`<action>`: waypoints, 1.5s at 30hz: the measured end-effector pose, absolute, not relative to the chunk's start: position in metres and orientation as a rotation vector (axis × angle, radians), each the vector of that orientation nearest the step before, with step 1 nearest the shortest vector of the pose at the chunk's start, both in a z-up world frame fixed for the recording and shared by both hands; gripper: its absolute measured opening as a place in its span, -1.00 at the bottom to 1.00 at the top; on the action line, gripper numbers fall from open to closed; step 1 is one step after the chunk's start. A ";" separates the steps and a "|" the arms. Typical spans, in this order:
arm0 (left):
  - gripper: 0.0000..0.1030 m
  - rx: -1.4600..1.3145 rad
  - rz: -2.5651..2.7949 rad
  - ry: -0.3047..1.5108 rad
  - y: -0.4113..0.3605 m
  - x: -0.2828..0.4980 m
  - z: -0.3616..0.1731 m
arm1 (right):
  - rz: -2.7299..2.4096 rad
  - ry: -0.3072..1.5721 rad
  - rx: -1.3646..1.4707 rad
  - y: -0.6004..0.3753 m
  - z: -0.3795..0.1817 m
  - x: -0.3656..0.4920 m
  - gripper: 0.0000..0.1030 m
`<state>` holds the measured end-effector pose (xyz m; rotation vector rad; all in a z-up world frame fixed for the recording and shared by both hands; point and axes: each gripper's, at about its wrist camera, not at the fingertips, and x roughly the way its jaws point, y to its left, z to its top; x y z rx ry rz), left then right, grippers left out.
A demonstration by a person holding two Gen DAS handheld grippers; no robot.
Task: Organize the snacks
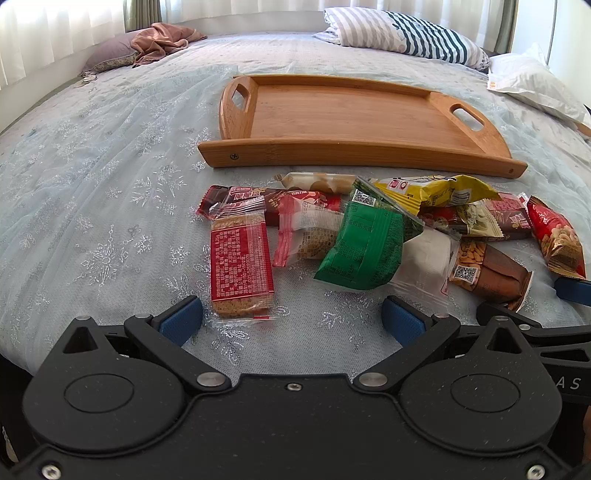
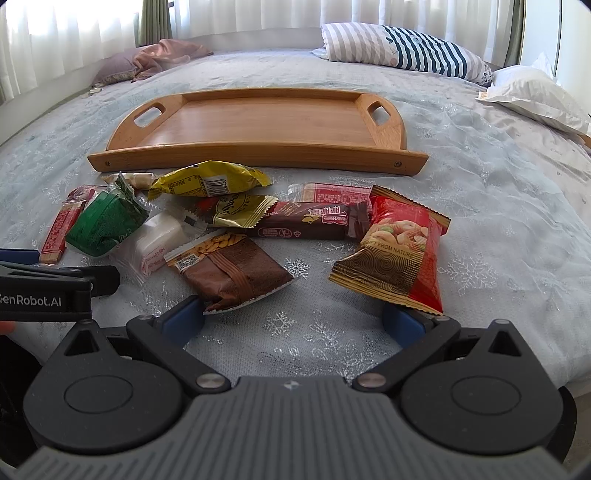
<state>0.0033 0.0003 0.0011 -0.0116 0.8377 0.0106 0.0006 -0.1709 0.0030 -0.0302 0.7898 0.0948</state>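
Note:
Several snack packets lie in a loose pile on the bed in front of an empty wooden tray (image 1: 343, 153) (image 2: 258, 151). In the left wrist view, a red-labelled cracker bar (image 1: 242, 266), a green packet (image 1: 364, 247) and a brown almond packet (image 1: 491, 273) are nearest. My left gripper (image 1: 291, 319) is open and empty, just short of the cracker bar. In the right wrist view, the brown almond packet (image 2: 231, 269) and a red nut bag (image 2: 399, 254) are nearest. My right gripper (image 2: 293, 319) is open and empty, its fingers close below these two.
The bed has a pale blue snowflake cover (image 1: 92, 206). A striped pillow (image 1: 406, 33), a white pillow (image 1: 532, 85) and a pink cloth (image 1: 162, 40) lie at the far side. The left gripper's body (image 2: 40, 288) shows at the left of the right wrist view.

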 end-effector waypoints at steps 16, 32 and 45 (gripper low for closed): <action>1.00 -0.011 0.011 0.837 0.000 0.003 0.001 | 0.094 0.789 -0.031 -0.171 0.003 0.000 1.00; 1.00 -0.010 0.011 0.835 0.000 0.003 0.001 | 0.093 0.787 -0.033 -0.171 0.003 0.000 1.00; 1.00 0.001 0.012 0.829 -0.001 0.002 0.003 | 0.091 0.774 -0.022 -0.173 0.004 -0.001 1.00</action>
